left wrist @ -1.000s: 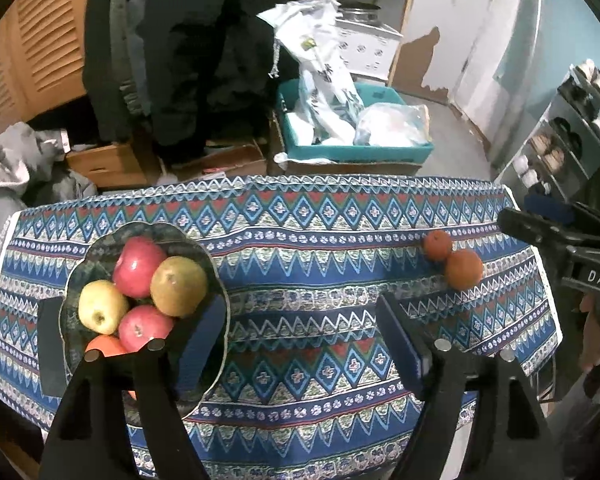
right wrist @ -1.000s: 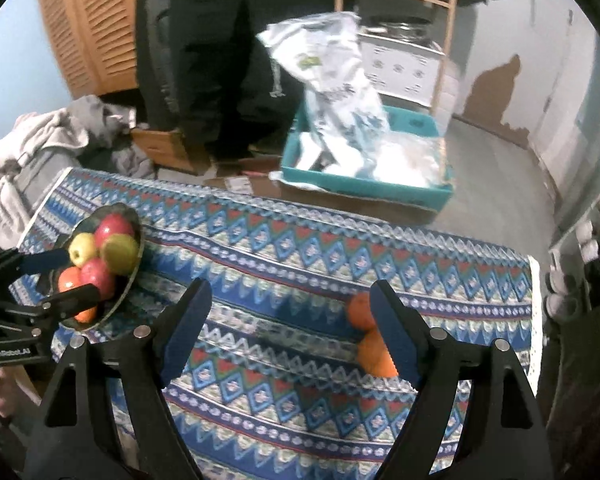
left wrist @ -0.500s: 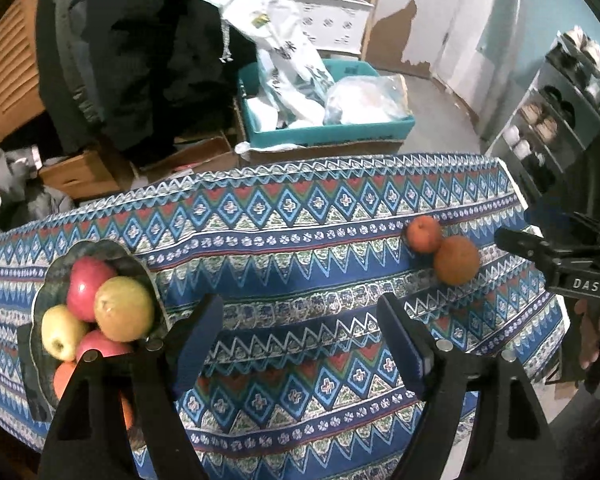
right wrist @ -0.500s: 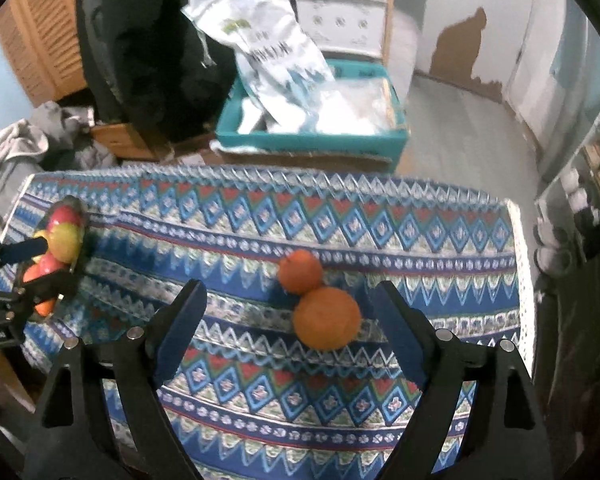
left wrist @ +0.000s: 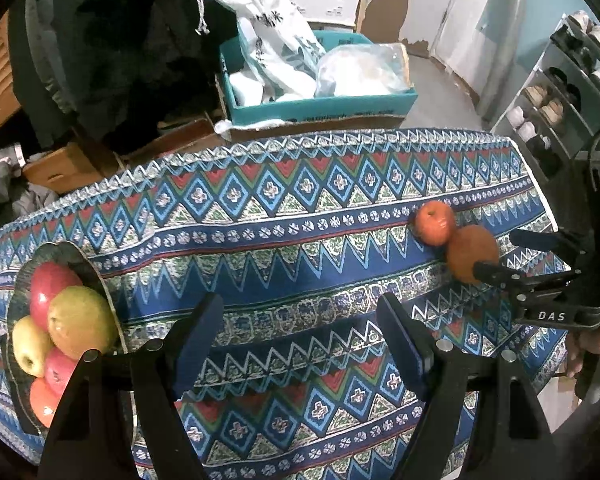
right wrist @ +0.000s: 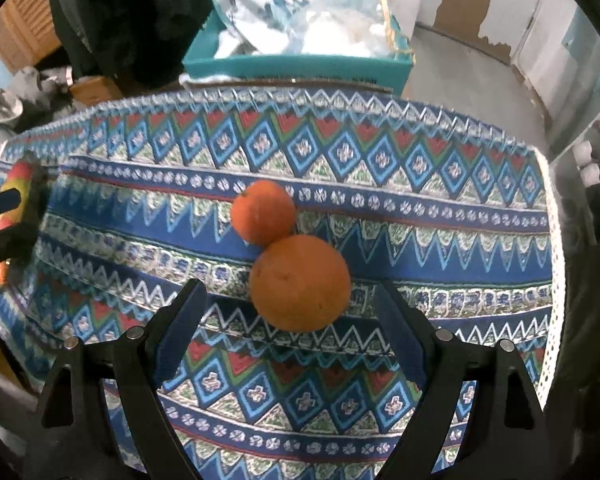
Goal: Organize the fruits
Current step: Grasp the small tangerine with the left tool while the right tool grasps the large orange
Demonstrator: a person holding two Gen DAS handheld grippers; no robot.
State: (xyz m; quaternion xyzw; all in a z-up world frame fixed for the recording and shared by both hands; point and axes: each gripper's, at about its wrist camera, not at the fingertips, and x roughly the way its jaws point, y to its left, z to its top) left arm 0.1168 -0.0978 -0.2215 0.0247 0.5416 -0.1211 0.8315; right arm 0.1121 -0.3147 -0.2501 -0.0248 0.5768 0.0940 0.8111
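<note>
A large orange (right wrist: pixel 299 282) and a smaller orange (right wrist: pixel 263 213) touch each other on the patterned tablecloth (right wrist: pixel 420 208). My right gripper (right wrist: pixel 288 326) is open and empty, its fingers just short of the large orange on either side. In the left wrist view the oranges (left wrist: pixel 472 253) lie at the right with the right gripper (left wrist: pixel 500 256) at them. A dark glass bowl (left wrist: pixel 88 264) at the left holds red and yellow apples (left wrist: pixel 80 322) and an orange fruit. My left gripper (left wrist: pixel 300 336) is open and empty above the cloth, right of the bowl.
Beyond the table's far edge stand a teal box (left wrist: pixel 320 104) with white bags, cardboard boxes (left wrist: pixel 60 168) and dark hanging clothes. A shoe rack (left wrist: pixel 560 92) is at the right. The bowl's fruit shows at the left edge of the right wrist view (right wrist: pixel 16 188).
My right gripper has moved in and down toward the oranges, which now sit between its fingertips. My left gripper has shifted right, away from the bowl.
</note>
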